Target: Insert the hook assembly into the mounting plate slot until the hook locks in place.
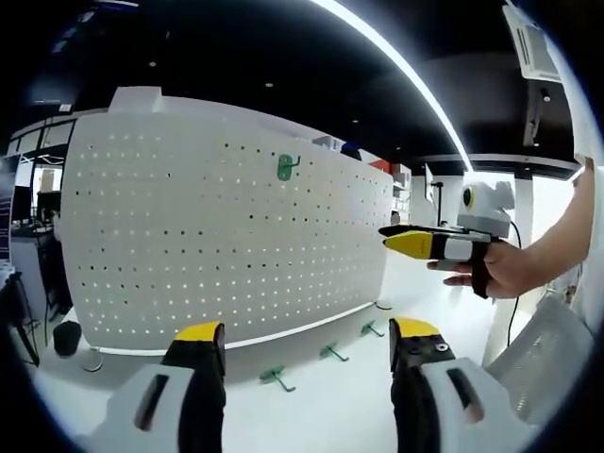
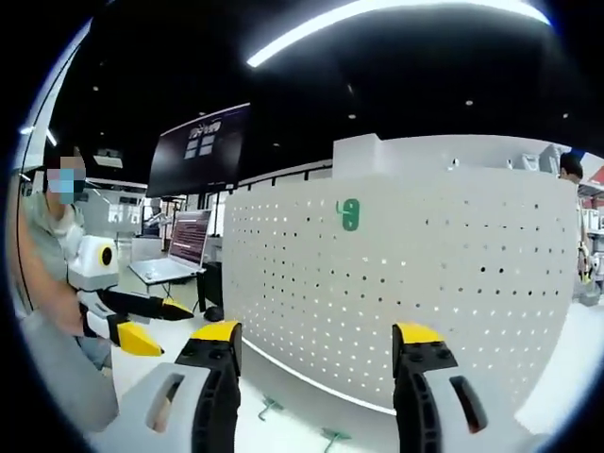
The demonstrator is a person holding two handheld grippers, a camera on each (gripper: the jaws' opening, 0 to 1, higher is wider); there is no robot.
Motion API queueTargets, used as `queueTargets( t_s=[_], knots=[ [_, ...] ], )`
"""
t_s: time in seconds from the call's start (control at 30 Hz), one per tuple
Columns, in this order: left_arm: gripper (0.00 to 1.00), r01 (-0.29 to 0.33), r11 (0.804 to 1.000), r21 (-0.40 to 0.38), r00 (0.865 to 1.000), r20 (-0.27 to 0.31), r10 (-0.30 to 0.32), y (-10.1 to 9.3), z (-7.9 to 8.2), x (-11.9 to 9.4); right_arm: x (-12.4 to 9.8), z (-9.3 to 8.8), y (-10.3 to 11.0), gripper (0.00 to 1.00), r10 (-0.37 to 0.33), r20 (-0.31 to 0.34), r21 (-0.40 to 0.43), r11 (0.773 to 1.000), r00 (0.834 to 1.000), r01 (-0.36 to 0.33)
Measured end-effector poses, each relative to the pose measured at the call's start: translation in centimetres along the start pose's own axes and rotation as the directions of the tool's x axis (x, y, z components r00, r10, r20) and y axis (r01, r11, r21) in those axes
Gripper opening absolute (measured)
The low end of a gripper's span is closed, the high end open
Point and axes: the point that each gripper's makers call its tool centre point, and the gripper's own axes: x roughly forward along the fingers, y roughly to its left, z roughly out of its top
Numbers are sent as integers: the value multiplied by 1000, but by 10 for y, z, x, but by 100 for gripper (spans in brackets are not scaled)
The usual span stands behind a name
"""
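Nearest in the left gripper view, the left gripper (image 1: pixel 307 344) rises from the bottom edge with its two yellow-tipped jaws spread well apart and nothing between them. Just beyond its tips, three loose green hooks (image 1: pixel 276 377) lie in a row on the white table (image 1: pixel 330 406), near the foot of the board. Past them stands a white perforated mounting plate (image 1: pixel 189 245), upright and curving away to the right. One green hook assembly (image 1: pixel 286 167) hangs on the plate's face, high up and slightly left of the line between the jaws. Off to the right, a person's hand (image 1: pixel 500 269) holds the right gripper (image 1: pixel 415 243) level, pointing toward the plate, well apart from it; whether those jaws are parted cannot be told from here.

Closest in the right gripper view, the right gripper (image 2: pixel 316 342) also stands with jaws wide apart and empty. Two green hooks (image 2: pixel 269 408) lie on the table just ahead of the tips. Beyond is the plate (image 2: pixel 425 283), with the hung hook assembly (image 2: pixel 349 214) high between the jaws. Far left, the left gripper (image 2: pixel 151 326) shows beside a person, with a laptop (image 2: pixel 179 250) and a dark monitor (image 2: pixel 198 149) behind.
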Motion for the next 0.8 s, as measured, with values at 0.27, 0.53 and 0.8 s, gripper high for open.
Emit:
queueTargets(
  t_s=[0.27, 0.53, 0.8],
  knots=[
    [74, -5, 1000, 2, 1000, -3, 5, 1, 0, 0, -24, -14, -1, 63, -20, -18, 13, 1000, 1000, 21],
    [74, -7, 1000, 9, 1000, -14, 7, 2, -4, 1, -44, -34, -4, 63, -43, -55, 23, 999, 998, 44],
    [74, -5, 1000, 18, 1000, -27, 6, 1, -7, 1, -51, -35, -8, 63, -61, -50, 34, 997, 997, 63]
  ],
)
